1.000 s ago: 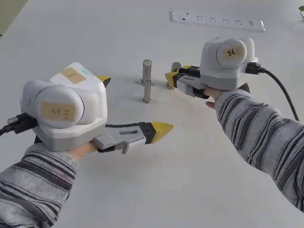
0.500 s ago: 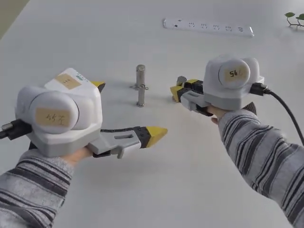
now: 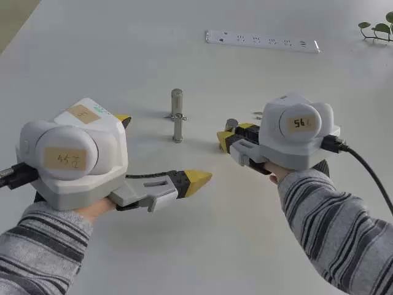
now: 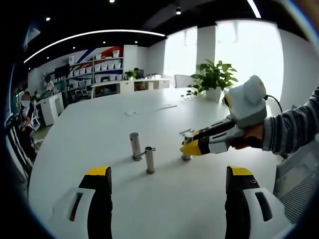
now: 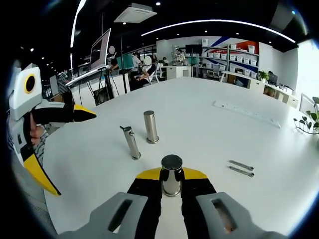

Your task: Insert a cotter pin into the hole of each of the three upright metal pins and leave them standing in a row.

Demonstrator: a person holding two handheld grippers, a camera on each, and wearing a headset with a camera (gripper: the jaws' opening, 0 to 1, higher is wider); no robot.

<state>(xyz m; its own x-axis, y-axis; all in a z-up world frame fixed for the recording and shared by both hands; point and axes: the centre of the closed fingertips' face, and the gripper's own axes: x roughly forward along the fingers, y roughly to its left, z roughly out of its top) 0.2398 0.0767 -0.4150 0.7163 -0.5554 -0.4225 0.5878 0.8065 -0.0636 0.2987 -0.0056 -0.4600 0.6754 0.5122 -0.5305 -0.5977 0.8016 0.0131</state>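
One pin [image 5: 171, 172], clenched between the right gripper's [image 5: 171, 180] jaws, has been drawn nearer the person, away from the far pin [image 5: 150, 127] and cottered pin [image 5: 131, 143], so the row looks unfinished; the left gripper [image 4: 168, 172] hangs spread and empty, and two cotters [image 5: 241, 165] lie loose.

right gripper [image 3: 230, 130] | tan label reads "56", last mark unclear; left gripper [image 3: 164, 147] | handwritten labels unreadable

The right claw [image 3: 224, 136] (clamping a metal pin [image 3: 232, 124]) draws back toward the person; its gap from the standing pins [image 3: 177, 101] widens.
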